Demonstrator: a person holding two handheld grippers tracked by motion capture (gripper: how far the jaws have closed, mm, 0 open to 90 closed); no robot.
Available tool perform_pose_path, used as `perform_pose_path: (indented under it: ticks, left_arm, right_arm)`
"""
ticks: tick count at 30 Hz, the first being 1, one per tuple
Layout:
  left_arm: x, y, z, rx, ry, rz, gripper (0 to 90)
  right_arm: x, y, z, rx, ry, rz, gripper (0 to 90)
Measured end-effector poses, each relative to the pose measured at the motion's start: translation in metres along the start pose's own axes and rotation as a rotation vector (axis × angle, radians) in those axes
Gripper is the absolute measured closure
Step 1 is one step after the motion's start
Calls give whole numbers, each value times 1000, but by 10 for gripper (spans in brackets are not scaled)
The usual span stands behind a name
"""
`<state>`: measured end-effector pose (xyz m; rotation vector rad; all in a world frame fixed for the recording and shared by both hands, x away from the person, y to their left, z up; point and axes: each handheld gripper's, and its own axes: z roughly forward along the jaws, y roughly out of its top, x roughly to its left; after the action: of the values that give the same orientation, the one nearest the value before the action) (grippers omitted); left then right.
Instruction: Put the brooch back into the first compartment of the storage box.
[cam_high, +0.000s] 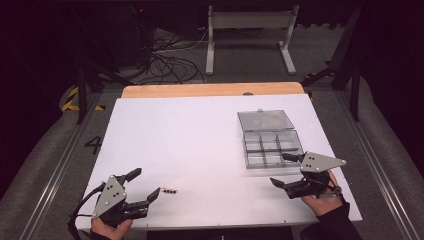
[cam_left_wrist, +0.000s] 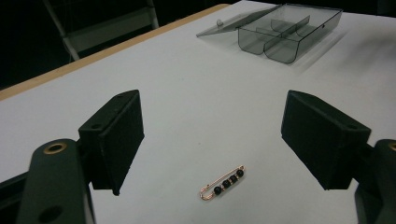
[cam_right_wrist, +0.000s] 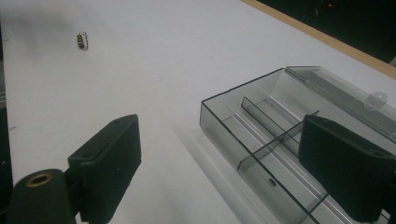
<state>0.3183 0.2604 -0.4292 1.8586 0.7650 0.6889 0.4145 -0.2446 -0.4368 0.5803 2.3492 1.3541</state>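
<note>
The white table (cam_high: 200, 145) carried a clear compartment box (cam_high: 272, 149) on its right part, with the lid (cam_high: 265, 120) opened flat behind it. A small beaded safety pin (cam_high: 171, 190) lay on the table near the front edge, well apart from the box.

The left gripper (cam_high: 148, 186) was held by the left hand (cam_high: 111, 229) at the front left corner. Its jaws were spread wide and grasped nothing. In the left gripper view the pin (cam_left_wrist: 222, 182), copper wire with four dark beads, lay on the table between the two jaws, touching neither of them.

The right gripper (cam_high: 282, 170) was held by the right hand (cam_high: 322, 200) just beside the front of the box. Its jaws were released too, and empty. In the right gripper view one jaw was over the bare table and the other was over the box (cam_right_wrist: 261, 140), whose dividers were visible. The pin (cam_right_wrist: 82, 40) was seen far off there.
</note>
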Motion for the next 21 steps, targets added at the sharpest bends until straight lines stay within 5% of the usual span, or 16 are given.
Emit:
perform_pose_path:
  ticks: [8, 15, 21]
  left_arm:
    - [1, 1, -2, -3, -11, -26, 208]
    - [-2, 3, -2, 16, 19, 14, 200]
    - [0, 2, -3, 8, 6, -12, 192]
  right_arm:
    - [1, 2, 1, 3, 6, -4, 136]
    - [1, 2, 1, 5, 8, -6, 136]
    - [2, 5, 1, 10, 6, -13, 136]
